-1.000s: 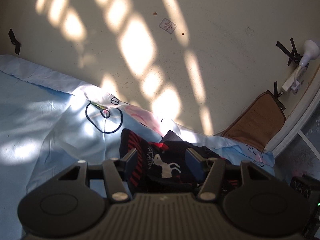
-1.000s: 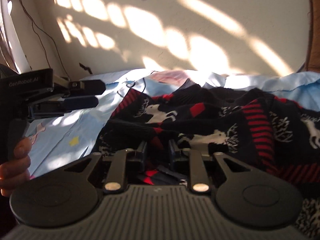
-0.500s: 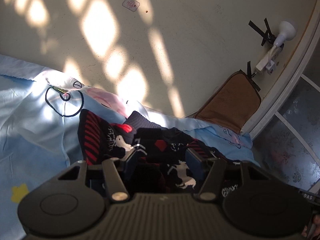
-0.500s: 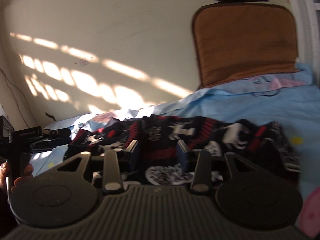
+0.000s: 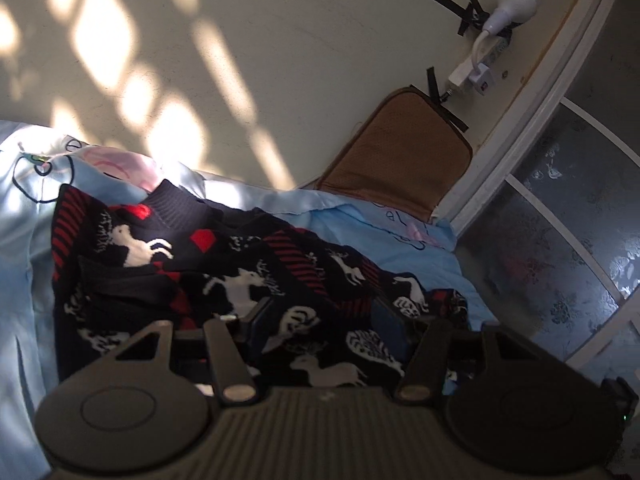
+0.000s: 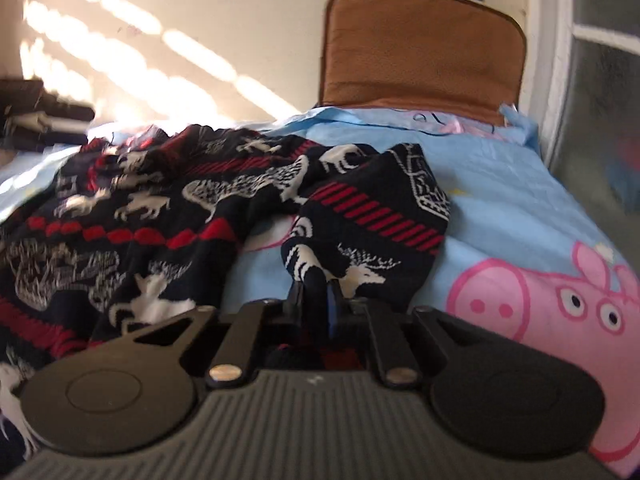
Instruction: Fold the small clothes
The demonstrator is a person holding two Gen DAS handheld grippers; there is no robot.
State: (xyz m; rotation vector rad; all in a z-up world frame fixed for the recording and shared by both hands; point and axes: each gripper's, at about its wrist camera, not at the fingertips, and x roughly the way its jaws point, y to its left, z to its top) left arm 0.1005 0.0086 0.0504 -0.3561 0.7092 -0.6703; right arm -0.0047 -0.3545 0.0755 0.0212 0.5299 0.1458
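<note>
Sweater [image 6: 360, 216] sleeve pinched between right claw [image 6: 316, 300] fingers

Cream wall [image 5: 320, 60] behind the bed, streaked with slanting patches of sunlight. Brown cushion [image 5: 400, 160] propped against that wall, at the bed's far edge. Above the cushion, strips of black tape and a white lamp [image 5: 516, 0] plugged in beside them. Right of the cushion, white frame with patterned frosted glass [image 5: 560, 240]. Below the cushion, pale blue bedsheet [image 6: 500, 200] with pink cartoon pig print.
</note>
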